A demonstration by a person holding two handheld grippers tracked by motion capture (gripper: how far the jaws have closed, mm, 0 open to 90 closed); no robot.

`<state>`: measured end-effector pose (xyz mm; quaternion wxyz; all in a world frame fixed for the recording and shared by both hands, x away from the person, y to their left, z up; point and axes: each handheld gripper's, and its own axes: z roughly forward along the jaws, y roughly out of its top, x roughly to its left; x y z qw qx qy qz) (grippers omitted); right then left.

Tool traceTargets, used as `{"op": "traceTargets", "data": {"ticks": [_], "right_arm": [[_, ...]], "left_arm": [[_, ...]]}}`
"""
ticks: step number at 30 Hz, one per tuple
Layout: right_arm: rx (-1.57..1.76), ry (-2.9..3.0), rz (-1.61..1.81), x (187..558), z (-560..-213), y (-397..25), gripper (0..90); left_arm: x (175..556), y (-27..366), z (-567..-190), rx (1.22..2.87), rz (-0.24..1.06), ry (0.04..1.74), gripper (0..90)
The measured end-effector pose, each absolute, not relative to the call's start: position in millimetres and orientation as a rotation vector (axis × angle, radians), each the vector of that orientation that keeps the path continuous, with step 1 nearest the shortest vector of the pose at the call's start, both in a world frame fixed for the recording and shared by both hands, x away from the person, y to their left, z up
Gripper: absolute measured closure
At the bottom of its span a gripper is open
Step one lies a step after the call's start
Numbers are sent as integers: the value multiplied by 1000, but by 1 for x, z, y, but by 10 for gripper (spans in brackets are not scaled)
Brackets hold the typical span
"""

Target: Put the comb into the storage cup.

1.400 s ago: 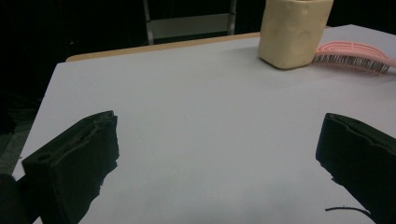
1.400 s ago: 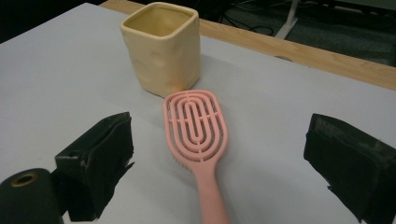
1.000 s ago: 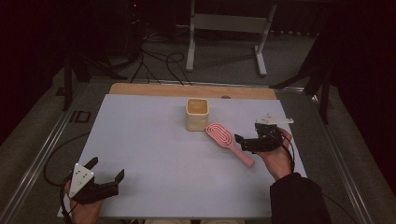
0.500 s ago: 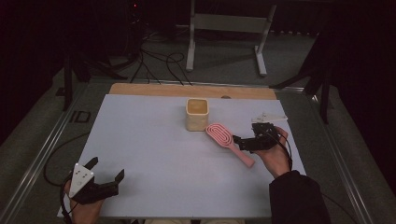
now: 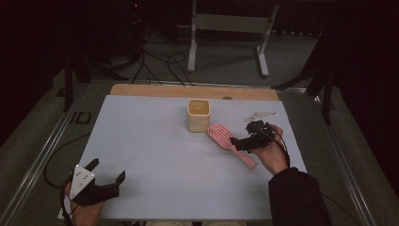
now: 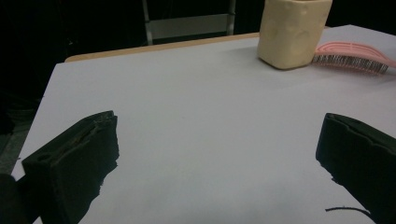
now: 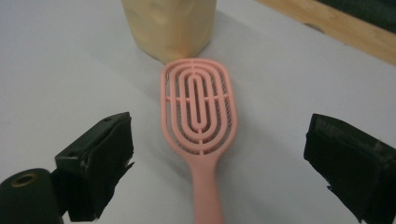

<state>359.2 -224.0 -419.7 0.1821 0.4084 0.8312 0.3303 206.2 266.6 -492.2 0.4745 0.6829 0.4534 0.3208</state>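
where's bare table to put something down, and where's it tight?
Bare: the wide stretch of table between the left gripper and the cup, plus the near middle edge. Tight: right side, where the brush lies close beside the cup, with the right gripper open over its handle.

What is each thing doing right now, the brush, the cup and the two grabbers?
Pink brush: lying flat on the table, bristles down, not held.
Cream cup: upright, open on top, beside the brush head.
Right gripper: fingers open either side of the brush handle.
Left gripper: fingers open, holding nothing.
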Motion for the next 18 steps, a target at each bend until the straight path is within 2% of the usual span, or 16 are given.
{"op": "traceTargets", "data": {"ticks": [18], "right_arm": [[1119, 2484, 758, 378, -446, -211, 78]], "left_arm": [[206, 266, -492, 1674, 784, 1108, 1]]}}
